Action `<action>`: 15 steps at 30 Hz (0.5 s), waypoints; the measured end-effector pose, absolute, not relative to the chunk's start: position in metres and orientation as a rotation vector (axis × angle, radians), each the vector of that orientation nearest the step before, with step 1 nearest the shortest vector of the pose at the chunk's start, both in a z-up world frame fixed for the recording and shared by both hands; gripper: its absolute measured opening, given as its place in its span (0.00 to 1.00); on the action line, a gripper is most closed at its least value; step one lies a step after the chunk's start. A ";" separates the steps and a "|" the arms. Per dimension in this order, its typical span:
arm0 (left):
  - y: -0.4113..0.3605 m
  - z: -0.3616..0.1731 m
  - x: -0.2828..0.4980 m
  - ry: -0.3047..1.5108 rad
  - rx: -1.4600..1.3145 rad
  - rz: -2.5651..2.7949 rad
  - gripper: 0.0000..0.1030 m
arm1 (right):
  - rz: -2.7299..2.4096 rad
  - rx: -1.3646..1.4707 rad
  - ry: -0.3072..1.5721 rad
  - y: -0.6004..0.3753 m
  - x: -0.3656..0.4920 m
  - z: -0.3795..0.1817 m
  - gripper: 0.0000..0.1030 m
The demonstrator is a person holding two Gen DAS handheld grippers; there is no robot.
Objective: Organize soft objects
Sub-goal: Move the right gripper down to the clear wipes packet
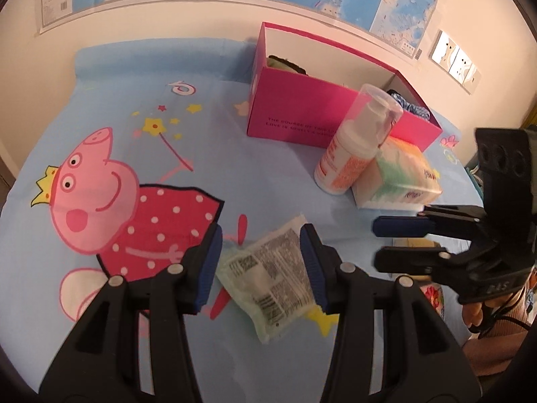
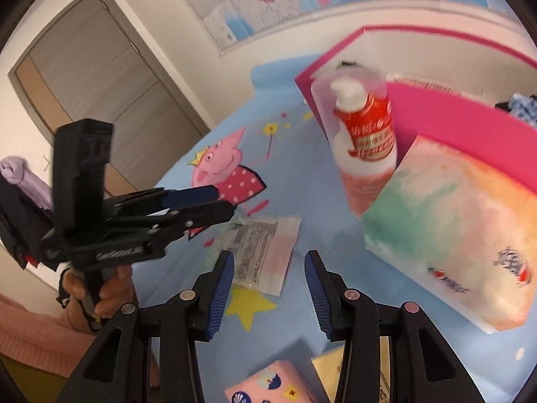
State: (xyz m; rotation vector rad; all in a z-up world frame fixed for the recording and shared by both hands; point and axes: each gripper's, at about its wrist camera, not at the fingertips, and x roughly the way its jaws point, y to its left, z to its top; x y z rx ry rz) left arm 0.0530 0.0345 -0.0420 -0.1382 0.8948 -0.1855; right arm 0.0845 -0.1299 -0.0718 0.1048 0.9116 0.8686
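A flat pale-green plastic packet with a printed label lies on the Peppa Pig bedsheet. My left gripper is open, its blue pads on either side of the packet and just above it. The packet also shows in the right wrist view. My right gripper is open and empty, above the sheet near the packet; it also shows in the left wrist view. A soft tissue pack with pastel print lies by the pink box, which holds dark and blue fabric items.
A white and orange pump bottle with a clear cap leans against the tissue pack. A pink carton and a yellow item lie below the right gripper. Maps hang on the wall; a door is at left.
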 end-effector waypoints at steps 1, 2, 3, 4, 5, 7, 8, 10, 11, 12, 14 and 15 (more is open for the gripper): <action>0.034 -0.042 0.051 0.895 -0.135 -0.181 0.49 | 0.868 0.105 0.918 -0.128 0.086 -0.074 0.43; 0.035 -0.043 0.050 0.895 -0.134 -0.179 0.49 | 0.867 0.105 0.926 -0.126 0.087 -0.077 0.43; 0.034 -0.043 0.049 0.896 -0.134 -0.177 0.49 | 0.866 0.104 0.933 -0.124 0.088 -0.078 0.43; 0.034 -0.044 0.047 0.898 -0.134 -0.176 0.49 | 0.867 0.103 0.938 -0.122 0.089 -0.080 0.43; 0.034 -0.045 0.045 0.901 -0.133 -0.176 0.49 | 0.869 0.100 0.943 -0.119 0.089 -0.082 0.43; 0.034 -0.047 0.042 0.906 -0.128 -0.172 0.49 | 0.867 0.092 0.951 -0.115 0.090 -0.084 0.43; 0.035 -0.048 0.041 0.910 -0.125 -0.171 0.49 | 0.867 0.089 0.953 -0.114 0.090 -0.085 0.43; 0.036 -0.050 0.039 0.919 -0.127 -0.170 0.49 | 0.861 0.082 0.961 -0.112 0.091 -0.088 0.43; 0.038 -0.052 0.037 0.925 -0.129 -0.173 0.49 | 0.857 0.081 0.967 -0.109 0.093 -0.089 0.43; 0.039 -0.053 0.035 0.929 -0.130 -0.174 0.49 | 0.854 0.082 0.971 -0.108 0.093 -0.091 0.43; 0.042 -0.055 0.033 0.939 -0.131 -0.174 0.49 | 0.847 0.080 0.979 -0.106 0.095 -0.093 0.43; 0.043 -0.056 0.031 0.944 -0.134 -0.177 0.49 | 0.844 0.079 0.985 -0.104 0.095 -0.094 0.43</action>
